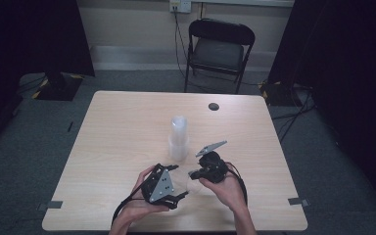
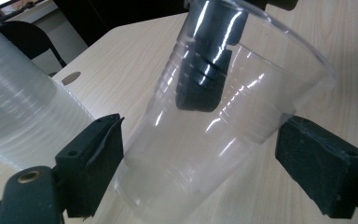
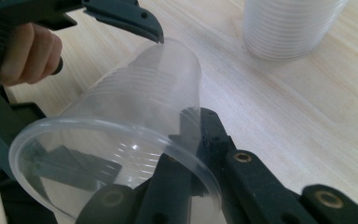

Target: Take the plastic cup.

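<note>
A single clear plastic cup [image 3: 135,112] lies tilted between both grippers, just above the light wooden table [image 1: 117,127]. My right gripper [image 3: 193,126] is shut on the cup's wall near the rim, one jaw inside and one outside. Seen through the plastic, the inner jaw is a dark shape in the cup [image 2: 205,140]. My left gripper [image 2: 200,154] is open, its pads close on either side of the cup's lower half. From above, the left gripper [image 1: 180,182] and right gripper [image 1: 196,174] face each other near the table's front edge. A tall stack of clear cups [image 1: 178,139] stands just behind them.
The cup stack [image 2: 18,116] stands close to my left jaw, and the same stack [image 3: 289,25] sits beyond my right gripper. A round dark grommet [image 1: 213,106] sits near the table's far edge. A black folding chair [image 1: 219,49] stands behind the table.
</note>
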A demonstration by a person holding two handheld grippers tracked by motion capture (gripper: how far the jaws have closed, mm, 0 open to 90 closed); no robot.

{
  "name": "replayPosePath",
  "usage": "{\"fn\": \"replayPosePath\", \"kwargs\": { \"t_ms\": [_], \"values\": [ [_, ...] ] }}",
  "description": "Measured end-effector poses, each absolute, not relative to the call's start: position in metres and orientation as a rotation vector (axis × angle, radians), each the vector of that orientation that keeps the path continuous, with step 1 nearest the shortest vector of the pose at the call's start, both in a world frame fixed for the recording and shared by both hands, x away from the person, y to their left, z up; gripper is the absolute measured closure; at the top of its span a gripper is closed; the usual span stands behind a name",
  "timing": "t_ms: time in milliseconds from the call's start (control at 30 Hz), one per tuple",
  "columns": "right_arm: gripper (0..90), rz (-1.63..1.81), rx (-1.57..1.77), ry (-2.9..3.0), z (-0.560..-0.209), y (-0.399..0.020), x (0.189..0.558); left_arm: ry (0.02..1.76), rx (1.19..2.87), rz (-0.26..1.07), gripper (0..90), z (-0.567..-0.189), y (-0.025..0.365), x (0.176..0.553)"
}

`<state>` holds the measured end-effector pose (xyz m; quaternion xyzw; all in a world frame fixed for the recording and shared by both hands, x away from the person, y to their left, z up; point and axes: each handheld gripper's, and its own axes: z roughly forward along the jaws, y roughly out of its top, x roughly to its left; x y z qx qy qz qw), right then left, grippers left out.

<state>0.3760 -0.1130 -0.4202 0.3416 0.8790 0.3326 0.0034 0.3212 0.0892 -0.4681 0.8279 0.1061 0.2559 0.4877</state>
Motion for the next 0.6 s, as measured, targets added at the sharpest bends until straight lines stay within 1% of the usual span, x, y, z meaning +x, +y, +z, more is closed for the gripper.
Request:
{"fn": "replayPosePath", "kwargs": {
  "t_ms": [367, 433, 600],
  "values": [
    [89.2, 1.062, 1.105, 2.745, -0.423, -0.106, 0.379, 0.279, 1.979, 0.628, 16.6, -0.469, 0.082, 0.318],
    [89.1, 1.077, 1.118, 2.737, -0.423, -0.106, 0.380, 0.266, 1.981, 0.642, 18.8, -0.469, 0.081, 0.318],
    [89.0, 1.071, 1.136, 2.741, -0.423, -0.105, 0.383, 0.270, 1.980, 0.660, 18.8, -0.468, 0.077, 0.319]
  ]
}}
